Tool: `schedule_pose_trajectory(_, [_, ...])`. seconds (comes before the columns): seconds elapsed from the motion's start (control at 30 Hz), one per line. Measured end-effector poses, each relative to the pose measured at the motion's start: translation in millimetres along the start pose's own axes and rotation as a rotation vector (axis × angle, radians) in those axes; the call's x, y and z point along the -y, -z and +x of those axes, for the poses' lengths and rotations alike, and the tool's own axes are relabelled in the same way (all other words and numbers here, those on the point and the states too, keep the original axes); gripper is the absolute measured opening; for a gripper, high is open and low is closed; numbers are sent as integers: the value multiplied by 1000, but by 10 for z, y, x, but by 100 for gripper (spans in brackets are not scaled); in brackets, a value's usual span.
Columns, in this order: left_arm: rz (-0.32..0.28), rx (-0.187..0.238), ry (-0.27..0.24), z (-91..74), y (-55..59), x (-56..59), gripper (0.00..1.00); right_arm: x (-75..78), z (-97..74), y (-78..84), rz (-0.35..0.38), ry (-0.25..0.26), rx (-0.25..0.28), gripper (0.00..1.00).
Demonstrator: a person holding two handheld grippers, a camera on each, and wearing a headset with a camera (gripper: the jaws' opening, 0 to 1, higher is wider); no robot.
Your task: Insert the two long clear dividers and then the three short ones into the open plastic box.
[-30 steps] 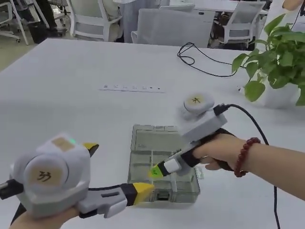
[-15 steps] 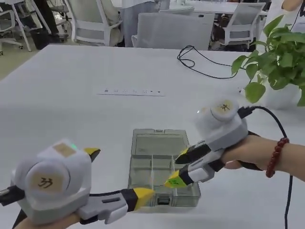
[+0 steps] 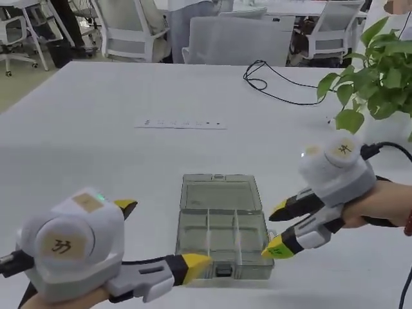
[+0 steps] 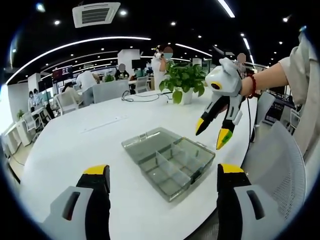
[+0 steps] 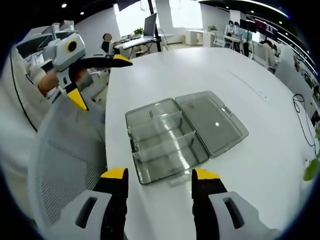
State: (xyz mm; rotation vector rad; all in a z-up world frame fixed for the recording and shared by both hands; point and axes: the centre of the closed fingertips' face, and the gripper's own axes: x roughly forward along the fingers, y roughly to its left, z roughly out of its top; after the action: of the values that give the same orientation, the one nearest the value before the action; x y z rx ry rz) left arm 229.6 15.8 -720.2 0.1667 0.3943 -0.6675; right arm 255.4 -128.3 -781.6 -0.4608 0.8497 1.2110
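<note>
Head view: box [image 3: 222, 222] on white table [image 3: 96, 148], chairs [image 3: 232, 42] behind.

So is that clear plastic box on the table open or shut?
Open. The plastic box has its lid folded flat onto the table, and clear dividers stand inside the base.

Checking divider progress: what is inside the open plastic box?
Clear dividers stand inside the box, splitting it into compartments that look empty. Transparent plastic hides their exact count.

Left tongs [image 4: 162, 171] spread, plastic box [image 4: 168, 161], right tongs [image 4: 210, 138] spread
</note>
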Motion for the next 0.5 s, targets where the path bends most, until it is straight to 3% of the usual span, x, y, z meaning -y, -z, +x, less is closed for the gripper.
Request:
schedule_pose_trajectory(0.3, [-11,-5,-9,-3,11,-3,89,198,-52,394,-45,41,-102,53])
schedule_pose_trajectory(0.5, [-4,-3,-13,-33,-5,-11,88,285,-25,549,-120,39,-127,53])
